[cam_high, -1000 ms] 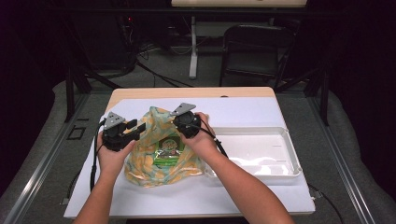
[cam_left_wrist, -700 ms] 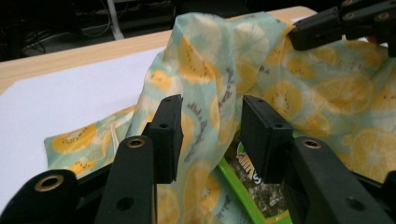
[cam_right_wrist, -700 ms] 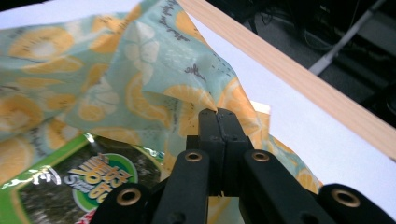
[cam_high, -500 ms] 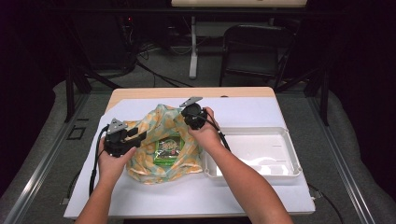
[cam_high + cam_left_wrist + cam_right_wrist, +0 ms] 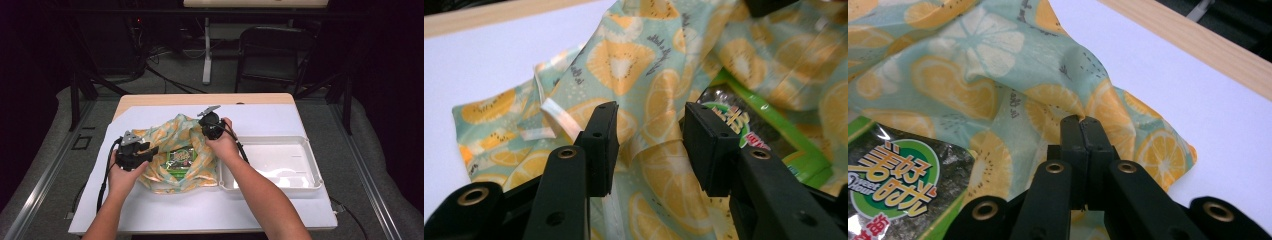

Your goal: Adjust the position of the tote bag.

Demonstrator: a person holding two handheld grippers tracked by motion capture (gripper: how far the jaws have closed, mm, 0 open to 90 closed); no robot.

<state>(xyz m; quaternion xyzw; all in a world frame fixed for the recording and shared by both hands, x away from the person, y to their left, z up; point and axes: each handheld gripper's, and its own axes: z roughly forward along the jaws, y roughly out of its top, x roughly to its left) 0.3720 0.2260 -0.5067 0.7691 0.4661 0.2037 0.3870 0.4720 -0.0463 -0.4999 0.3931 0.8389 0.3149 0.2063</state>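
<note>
White tray point(image 5: 305, 162) on white table sheet point(image 5: 260, 210); dark chair point(image 5: 272, 55), perhaps folding, behind.

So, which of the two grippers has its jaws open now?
The left gripper: its jaws stand apart over the cloth, which they do not pinch. The right gripper has its jaws shut together.

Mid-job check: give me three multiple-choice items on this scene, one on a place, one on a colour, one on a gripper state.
1. Where is the white tray?
A. right of the cloth
B. on the cloth
C. on the chair

2. The snack packet is mainly:
A. red
B. green
C. blue

3. The left gripper has its jaws:
A. shut on the packet
B. shut on the tray
C. open

Key: 1 A, the tray lies beside the fruit-print cloth in the high view. 2 B, green wrapper. 3 C, a gap shows between its pads, which have just been opening, over the cloth.
</note>
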